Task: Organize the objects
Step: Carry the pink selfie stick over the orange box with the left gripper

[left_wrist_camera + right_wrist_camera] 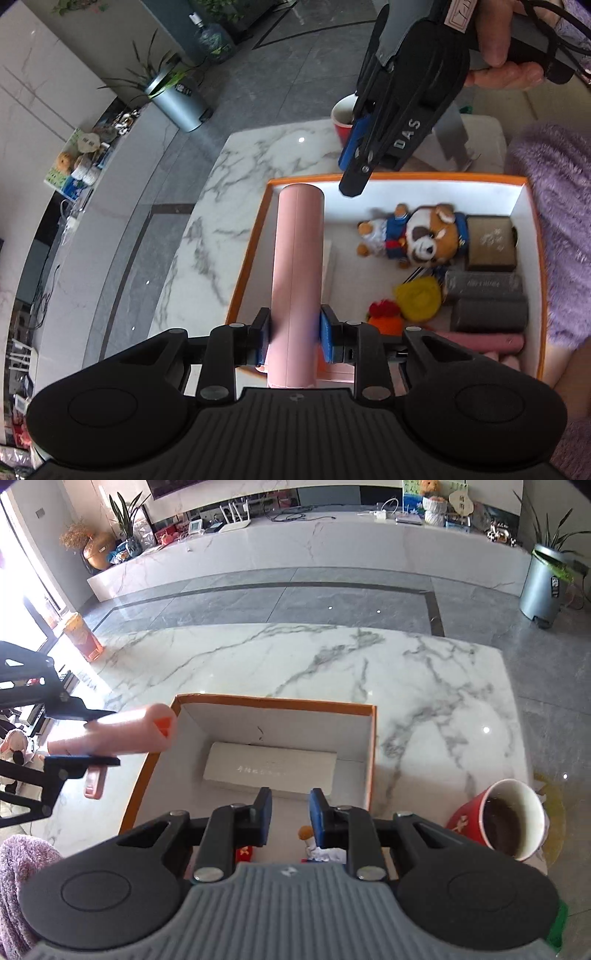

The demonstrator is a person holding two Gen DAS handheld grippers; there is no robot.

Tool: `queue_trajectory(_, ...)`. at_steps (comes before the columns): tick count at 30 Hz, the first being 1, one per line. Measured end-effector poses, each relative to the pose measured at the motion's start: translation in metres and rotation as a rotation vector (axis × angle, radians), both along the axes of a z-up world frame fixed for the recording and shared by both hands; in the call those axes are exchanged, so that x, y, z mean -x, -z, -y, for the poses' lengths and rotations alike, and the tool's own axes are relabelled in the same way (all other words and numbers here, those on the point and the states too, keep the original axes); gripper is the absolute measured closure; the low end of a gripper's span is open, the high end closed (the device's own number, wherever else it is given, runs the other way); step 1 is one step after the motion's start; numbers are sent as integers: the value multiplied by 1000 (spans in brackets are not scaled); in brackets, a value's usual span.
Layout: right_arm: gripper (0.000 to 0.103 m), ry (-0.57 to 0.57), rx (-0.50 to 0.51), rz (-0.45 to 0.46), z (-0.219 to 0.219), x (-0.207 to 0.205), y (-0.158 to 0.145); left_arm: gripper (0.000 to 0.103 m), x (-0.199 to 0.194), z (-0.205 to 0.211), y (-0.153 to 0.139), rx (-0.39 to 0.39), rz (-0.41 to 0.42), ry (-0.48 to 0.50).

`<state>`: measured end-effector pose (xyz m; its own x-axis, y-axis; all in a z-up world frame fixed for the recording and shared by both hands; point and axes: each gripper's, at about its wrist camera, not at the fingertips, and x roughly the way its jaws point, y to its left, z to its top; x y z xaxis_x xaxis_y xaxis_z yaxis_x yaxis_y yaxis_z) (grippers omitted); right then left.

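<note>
Left gripper [293,328] clamped on a long pink cylindrical tube [297,273], blue pads [327,338] pressed against both of its sides, the tube pointing forward over the left edge of an orange-rimmed white cardboard box [402,180]. In the right wrist view, the same tube [122,734] shown at the left, held above the box's left wall [146,771], an orange triangle visible on its rounded end.

Right gripper [290,818] held above the box with a narrow gap between its blue-padded fingers, nothing between them. Seen from the left wrist view as a black tool [399,99] tilted down over the far wall of the box.

Inside the box: a brown-and-white plush animal in blue clothing [413,236] lying near the far wall; just beside it on the right, a dark brown square case [491,243]; two grey rolled cloths [485,299] stacked nearer along the right wall; a yellow fuzzy ball [419,297] and a red-and-orange fuzzy piece [386,315] close together in the middle; a second pink tube [484,341] lying flat at the near side; a flat white rectangular carton [269,770] on the box floor at the left side.

Box resting on a white marble-patterned table [295,657]. A red paper cup of dark liquid [504,821] standing on the table just outside the box.
</note>
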<state>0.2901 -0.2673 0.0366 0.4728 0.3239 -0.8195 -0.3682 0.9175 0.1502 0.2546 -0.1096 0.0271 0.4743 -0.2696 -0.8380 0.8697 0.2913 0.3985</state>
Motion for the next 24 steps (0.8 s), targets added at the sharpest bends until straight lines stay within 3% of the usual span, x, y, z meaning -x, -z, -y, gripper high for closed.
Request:
queue_trajectory(7,81,-98,104,41,12,22,5,71,-13,56,42,-84,-71,58)
queue_trajectory(15,81,-171,143,54,12,21,23,71,-45,70,91,-106,-137,17)
queue_trajectory(24,81,-186,123,23,10,9,41,71,-52,67,131,-170,-65,61)
